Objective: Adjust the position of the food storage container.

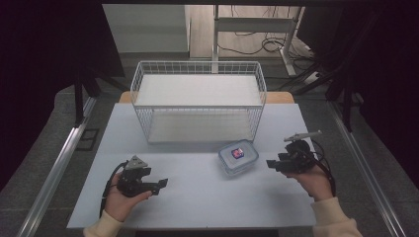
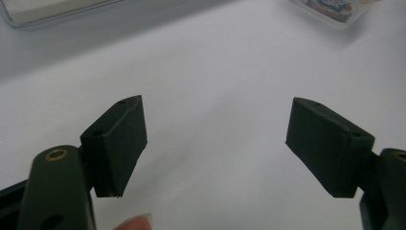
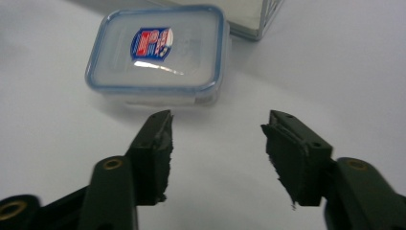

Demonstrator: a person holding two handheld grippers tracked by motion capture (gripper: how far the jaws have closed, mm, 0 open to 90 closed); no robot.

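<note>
A small clear plastic box (image 1: 238,156) with a blue-rimmed lid and a red-and-blue label lies on the white table (image 1: 197,197), just ahead of the right gripper (image 1: 271,163), whose jaws stand apart and point at it with bare table between. The left gripper (image 1: 163,183), jaws also wide apart and holding nothing, rests well to the box's other side; the box edge shows far off at the upper right of its view. Beyond the box, behind both grippers, stands a white wire basket (image 1: 197,101), its near corner close to the box.
</note>
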